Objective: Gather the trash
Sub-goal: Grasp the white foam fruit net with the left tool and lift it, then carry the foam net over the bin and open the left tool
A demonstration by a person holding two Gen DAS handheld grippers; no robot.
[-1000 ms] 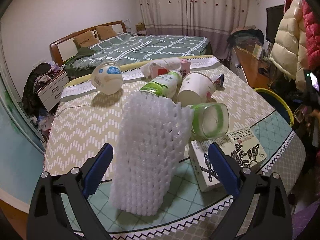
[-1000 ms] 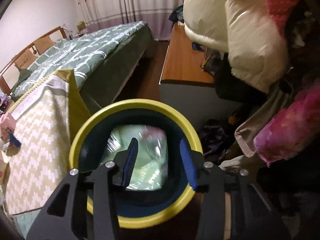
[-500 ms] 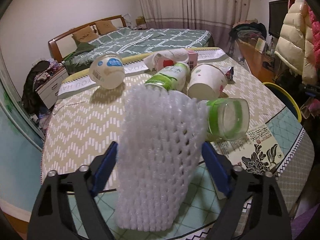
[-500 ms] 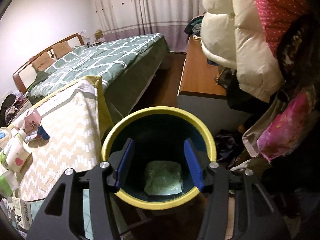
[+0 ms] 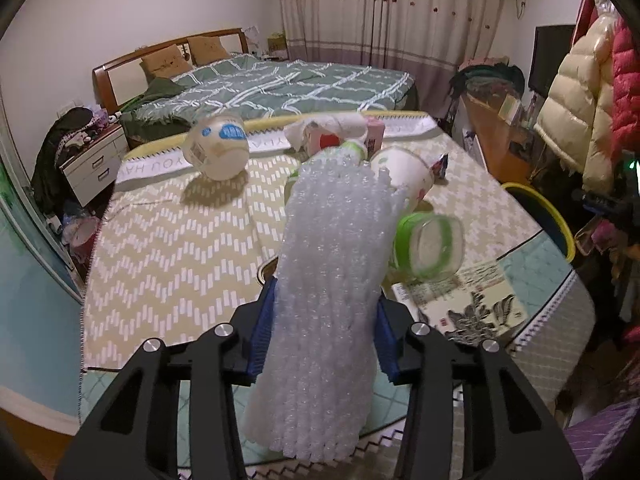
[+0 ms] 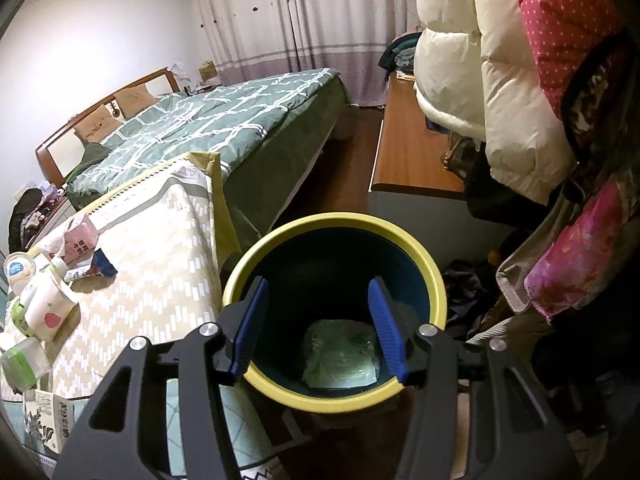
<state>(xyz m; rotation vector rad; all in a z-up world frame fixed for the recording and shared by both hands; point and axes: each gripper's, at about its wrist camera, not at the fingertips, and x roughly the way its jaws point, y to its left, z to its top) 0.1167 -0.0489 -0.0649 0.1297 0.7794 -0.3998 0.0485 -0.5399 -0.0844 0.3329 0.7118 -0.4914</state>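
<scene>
The left claw (image 5: 325, 340), having just been closing, is gripping one foam net (image 5: 332, 304) above the worktop (image 5: 168, 248). The right claw (image 6: 318, 326) is standing open and empty over one bin (image 6: 334, 402) containing one wrapper (image 6: 340, 354). Two cups (image 5: 404, 176) are lying behind the net.

White foam net sleeve (image 5: 332, 300), upright, squeezed at mid-height; yellow-rimmed dark bin (image 6: 336, 240) beside table, green wrapper (image 6: 340, 356) flat on its bottom; cups and bottles lying on tablecloth
</scene>
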